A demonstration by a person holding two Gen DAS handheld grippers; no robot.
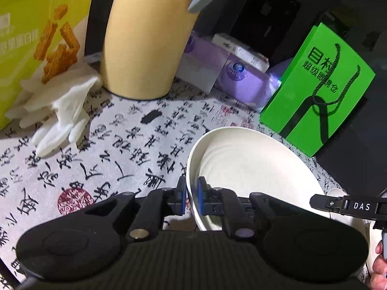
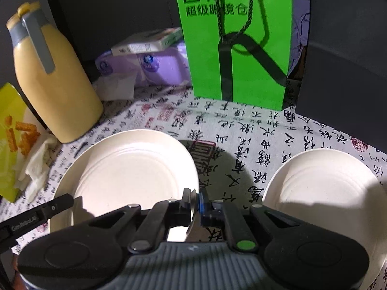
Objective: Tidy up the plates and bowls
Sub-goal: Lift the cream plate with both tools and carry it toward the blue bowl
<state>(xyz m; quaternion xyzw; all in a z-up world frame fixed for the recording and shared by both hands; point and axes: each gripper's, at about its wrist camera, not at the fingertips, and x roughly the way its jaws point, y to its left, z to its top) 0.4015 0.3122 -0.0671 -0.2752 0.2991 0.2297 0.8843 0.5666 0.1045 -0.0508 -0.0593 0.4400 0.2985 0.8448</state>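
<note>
Plate (image 2: pixel 125 169) rim clamped by left gripper (image 1: pixel 192 197) and right gripper (image 2: pixel 196 201), opposite sides. Second plate (image 2: pixel 326 188) seen beside, on tablecloth (image 2: pixel 241 130).

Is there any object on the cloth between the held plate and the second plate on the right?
Nothing visible: between the held plate, gripped by both grippers, and the second plate lies only bare cloth. The green bag stands further back.
</note>
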